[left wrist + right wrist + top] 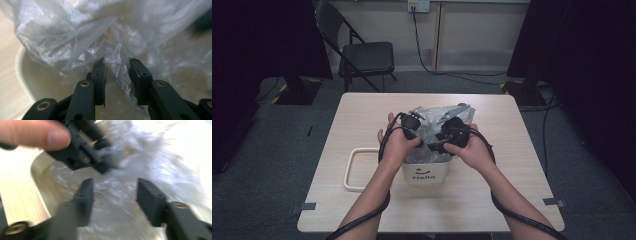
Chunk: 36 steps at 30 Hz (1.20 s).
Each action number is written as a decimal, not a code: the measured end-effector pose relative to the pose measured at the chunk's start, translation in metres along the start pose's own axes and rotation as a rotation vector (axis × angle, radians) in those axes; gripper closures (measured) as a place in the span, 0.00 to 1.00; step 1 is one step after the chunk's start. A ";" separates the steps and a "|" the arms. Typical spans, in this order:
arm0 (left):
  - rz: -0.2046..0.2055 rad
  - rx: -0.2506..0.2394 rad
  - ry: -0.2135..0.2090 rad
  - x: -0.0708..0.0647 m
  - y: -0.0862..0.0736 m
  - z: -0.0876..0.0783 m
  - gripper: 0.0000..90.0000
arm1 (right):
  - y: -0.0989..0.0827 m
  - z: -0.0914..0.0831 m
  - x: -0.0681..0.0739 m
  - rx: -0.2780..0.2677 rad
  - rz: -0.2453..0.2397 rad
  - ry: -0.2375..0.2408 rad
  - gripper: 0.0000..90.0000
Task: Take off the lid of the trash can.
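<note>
A white bin marked "Hello" stands at the table's middle with a clear plastic bag bunched in and above it. Both grippers are over its mouth. My left gripper points down into the bag; in the left gripper view a crumpled fold of film stands between the jaws of my left gripper, which are apart and do not clamp it. My right gripper faces it from the right. In the right gripper view my right gripper is open above the film, with the left gripper and a thumb beyond.
A cream rectangular ring lies flat on the table left of the bin. The bin's pale rim curves at the left under the bag. A black folding chair stands behind the table. Cables trail along both forearms.
</note>
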<state>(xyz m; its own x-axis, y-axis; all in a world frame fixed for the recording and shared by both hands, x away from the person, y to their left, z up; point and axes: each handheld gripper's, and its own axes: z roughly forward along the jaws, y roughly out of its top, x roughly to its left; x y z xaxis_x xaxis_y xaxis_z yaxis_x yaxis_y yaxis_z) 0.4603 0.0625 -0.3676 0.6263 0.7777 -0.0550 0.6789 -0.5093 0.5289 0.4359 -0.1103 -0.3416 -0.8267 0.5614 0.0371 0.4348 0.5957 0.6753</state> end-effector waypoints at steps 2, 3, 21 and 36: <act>-0.009 0.026 -0.016 -0.002 0.001 0.001 0.78 | -0.002 -0.011 -0.005 -0.023 0.028 -0.021 0.46; -0.001 0.035 -0.021 -0.003 0.001 0.002 0.78 | -0.003 -0.017 -0.008 -0.032 0.041 -0.025 0.42; -0.022 0.035 -0.026 0.003 -0.007 -0.013 0.80 | -0.019 -0.052 -0.050 -0.096 0.271 -0.164 0.39; 0.009 -0.120 0.014 0.005 -0.009 -0.062 0.41 | 0.005 -0.012 -0.022 -0.028 0.156 0.019 0.86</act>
<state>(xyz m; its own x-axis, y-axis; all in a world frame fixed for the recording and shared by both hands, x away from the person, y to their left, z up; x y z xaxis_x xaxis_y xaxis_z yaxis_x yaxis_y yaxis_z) 0.4333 0.0935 -0.3197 0.6257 0.7791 -0.0382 0.6221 -0.4689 0.6269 0.4521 -0.1262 -0.3301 -0.7565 0.6348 0.1570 0.5487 0.4856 0.6805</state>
